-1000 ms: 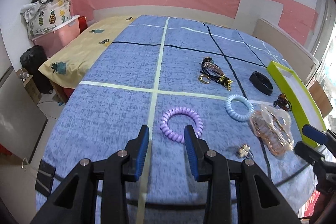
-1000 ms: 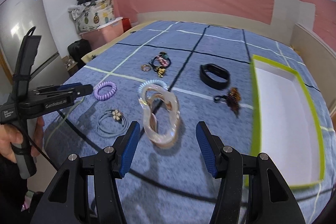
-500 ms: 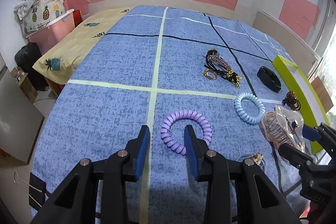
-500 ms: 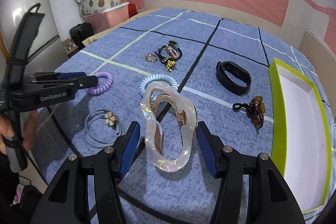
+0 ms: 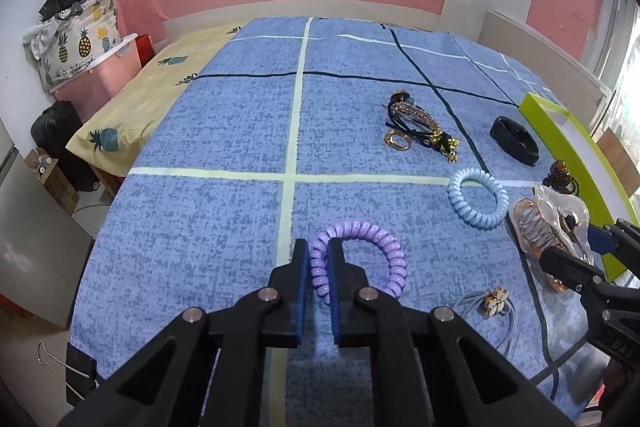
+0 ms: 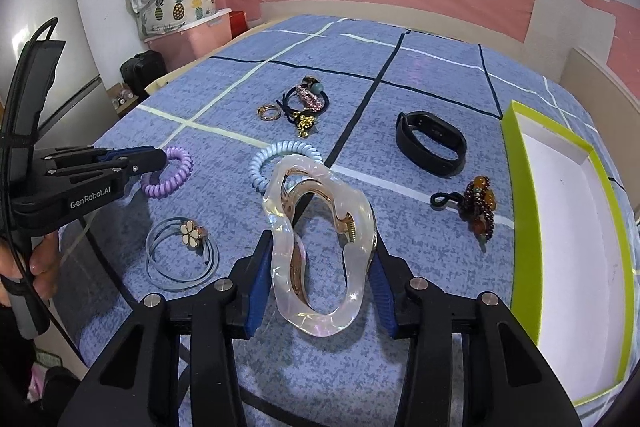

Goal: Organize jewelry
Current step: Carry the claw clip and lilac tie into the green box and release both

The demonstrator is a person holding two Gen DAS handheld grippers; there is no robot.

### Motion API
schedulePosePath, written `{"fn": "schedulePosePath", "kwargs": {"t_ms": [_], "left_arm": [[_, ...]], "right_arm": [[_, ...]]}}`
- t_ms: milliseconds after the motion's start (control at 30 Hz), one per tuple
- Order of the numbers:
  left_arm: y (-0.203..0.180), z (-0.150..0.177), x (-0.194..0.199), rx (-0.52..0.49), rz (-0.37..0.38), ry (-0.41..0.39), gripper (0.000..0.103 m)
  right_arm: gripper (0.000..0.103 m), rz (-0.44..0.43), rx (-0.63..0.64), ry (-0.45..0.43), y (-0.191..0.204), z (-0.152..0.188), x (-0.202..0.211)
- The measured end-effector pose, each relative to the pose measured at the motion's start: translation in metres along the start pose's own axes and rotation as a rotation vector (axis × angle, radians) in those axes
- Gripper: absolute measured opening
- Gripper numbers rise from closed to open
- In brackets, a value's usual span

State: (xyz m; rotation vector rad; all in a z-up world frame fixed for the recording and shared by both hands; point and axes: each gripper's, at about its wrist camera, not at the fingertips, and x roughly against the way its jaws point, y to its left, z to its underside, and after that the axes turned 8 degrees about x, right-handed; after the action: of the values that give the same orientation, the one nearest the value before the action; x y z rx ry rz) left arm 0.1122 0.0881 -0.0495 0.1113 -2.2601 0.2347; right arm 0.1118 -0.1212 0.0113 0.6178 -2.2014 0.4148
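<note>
My left gripper [image 5: 319, 251] is shut on the left side of a purple spiral hair tie [image 5: 384, 247] lying on the blue bed cover; the tie also shows in the right wrist view [image 6: 176, 173]. My right gripper [image 6: 320, 247] has its pads closed against both sides of a large clear pearly hair claw [image 6: 320, 251], which stands on the cover. The claw also shows in the left wrist view [image 5: 548, 223]. A green-rimmed white tray [image 6: 520, 195] lies at the right.
On the cover lie a light-blue spiral tie [image 6: 280, 155], a black band [image 6: 430, 143], a beaded brown hair tie [image 6: 478, 205], a flower hair tie [image 6: 188, 247], a gold ring [image 6: 267, 113] and a tangle of dark hair ties [image 6: 306, 103]. Storage boxes [image 6: 188, 15] stand beyond the bed.
My left gripper moved forward and closed on the purple tie. My right gripper advanced around the clear claw and narrowed until its pads met the claw's sides.
</note>
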Motion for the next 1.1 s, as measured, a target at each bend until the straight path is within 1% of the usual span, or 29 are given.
{"fn": "schedulePosePath", "kwargs": {"t_ms": [167,333,567,700,833,933,1100], "left_arm": [[0.002,0.001,0.006,0.01,0.018,-0.016,0.009],[0.003,-0.001,0.02,0.018,0.047,-0.04,0.009],[-0.012,-0.012,0.04,0.001,0.104,-0.075,0.009],[-0.037,-0.024,0.052,-0.047,0.153,-0.1,0.009],[-0.074,-0.04,0.059,-0.109,0.219,-0.118,0.009],[-0.103,-0.053,0.055,-0.148,0.278,-0.116,0.009],[-0.152,-0.068,0.042,-0.209,0.354,-0.096,0.009]], "right_arm": [[0.045,0.001,-0.013,-0.018,-0.002,0.002,0.009],[0.045,0.01,-0.034,-0.051,-0.005,0.003,0.025],[0.045,0.062,-0.069,-0.103,-0.025,0.005,0.055],[0.045,0.123,-0.113,-0.113,-0.051,0.011,0.071],[0.045,0.182,-0.159,-0.114,-0.08,0.018,0.084],[0.045,0.234,-0.191,-0.104,-0.104,0.025,0.091],[0.045,0.282,-0.236,-0.067,-0.138,0.038,0.089]]}}
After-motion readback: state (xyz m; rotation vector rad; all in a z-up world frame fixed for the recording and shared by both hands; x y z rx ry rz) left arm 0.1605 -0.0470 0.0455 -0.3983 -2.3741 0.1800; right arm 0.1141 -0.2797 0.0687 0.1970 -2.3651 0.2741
